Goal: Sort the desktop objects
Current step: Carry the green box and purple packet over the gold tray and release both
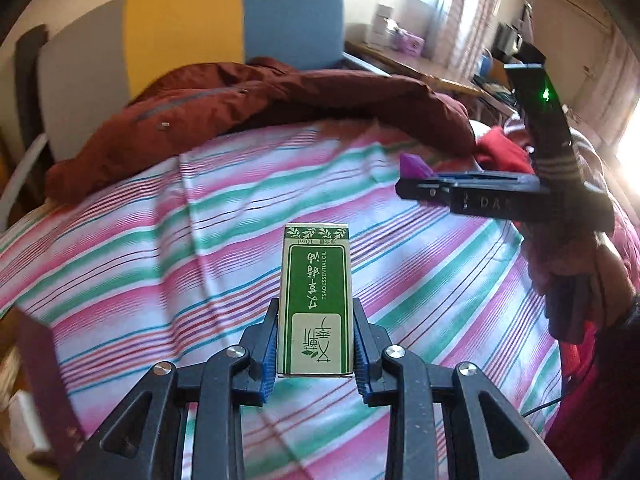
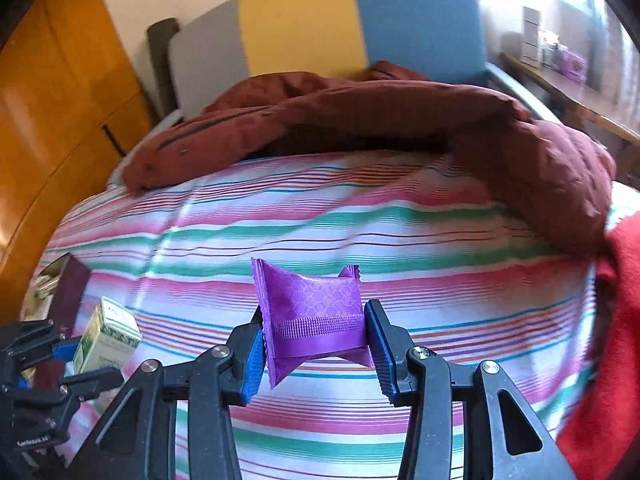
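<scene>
The left gripper (image 1: 315,344) pinches a green-and-white essential oil box (image 1: 316,300) between its blue pads, gripping the box's near end; the box's long axis runs straight forward along the fingers, its far end pointing toward the maroon jacket (image 1: 248,112), and its printed face turned up with the lettering upside down from this camera. The right gripper (image 2: 316,344) is pressed onto a purple sachet (image 2: 310,312), squeezing its sides so the corners flare out; the crimped seam band lies across the gap between the fingers, and the packet's free end also points toward the maroon jacket. Both things are held in the air above the striped bedsheet (image 1: 160,240), on the near side of the jacket, touching nothing but the pads. From the right wrist view the box sits left of the sachet. The sheet carries pink, green and white bands and covers a bed. Beyond the jacket stands a headboard (image 2: 320,28) in grey, yellow and blue panels. A red garment (image 2: 616,320) lies right of the jacket, a wooden wardrobe (image 2: 60,120) stands to its left.
</scene>
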Demonstrator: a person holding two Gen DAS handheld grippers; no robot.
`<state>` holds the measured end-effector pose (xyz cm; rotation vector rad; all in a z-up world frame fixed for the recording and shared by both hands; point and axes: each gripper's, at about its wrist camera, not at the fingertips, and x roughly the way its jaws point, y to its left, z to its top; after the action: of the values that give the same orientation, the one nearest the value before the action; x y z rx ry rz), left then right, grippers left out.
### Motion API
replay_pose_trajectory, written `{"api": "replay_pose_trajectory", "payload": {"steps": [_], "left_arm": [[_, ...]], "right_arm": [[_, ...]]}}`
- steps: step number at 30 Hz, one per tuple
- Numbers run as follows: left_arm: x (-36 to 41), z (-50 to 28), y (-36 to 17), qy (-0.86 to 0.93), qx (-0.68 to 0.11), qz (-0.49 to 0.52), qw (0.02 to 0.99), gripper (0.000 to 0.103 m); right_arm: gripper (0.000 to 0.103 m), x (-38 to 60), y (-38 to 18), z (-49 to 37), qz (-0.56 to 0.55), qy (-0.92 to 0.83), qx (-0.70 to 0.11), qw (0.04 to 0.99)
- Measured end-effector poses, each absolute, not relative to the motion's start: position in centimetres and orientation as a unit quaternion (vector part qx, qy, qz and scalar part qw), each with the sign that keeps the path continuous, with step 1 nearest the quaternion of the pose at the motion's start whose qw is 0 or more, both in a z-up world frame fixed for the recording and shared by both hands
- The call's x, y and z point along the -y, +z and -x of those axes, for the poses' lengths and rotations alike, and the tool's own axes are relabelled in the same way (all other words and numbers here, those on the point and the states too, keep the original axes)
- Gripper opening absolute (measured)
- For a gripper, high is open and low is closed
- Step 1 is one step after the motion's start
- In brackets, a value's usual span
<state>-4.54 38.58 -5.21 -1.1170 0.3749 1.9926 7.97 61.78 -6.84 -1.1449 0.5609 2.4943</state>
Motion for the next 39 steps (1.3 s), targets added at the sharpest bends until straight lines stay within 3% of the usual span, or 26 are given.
{"api": "replay_pose_trajectory", "payload": {"steps": [22,39], "left_arm": [[-23.3,3.4,1.8,0.880,-0.094,0.366,0.287,0.030],[-13.6,3.7,1.4,0.901,-0.049,0.373,0.217,0.030]], "right_arm": [[0.046,-46.3,-3.9,-1.9,0.413,0.894,-0.167,0.044],[0.046,-34.2,-1.9,1.5,0.396,0.901,-0.168,-0.048]]}}
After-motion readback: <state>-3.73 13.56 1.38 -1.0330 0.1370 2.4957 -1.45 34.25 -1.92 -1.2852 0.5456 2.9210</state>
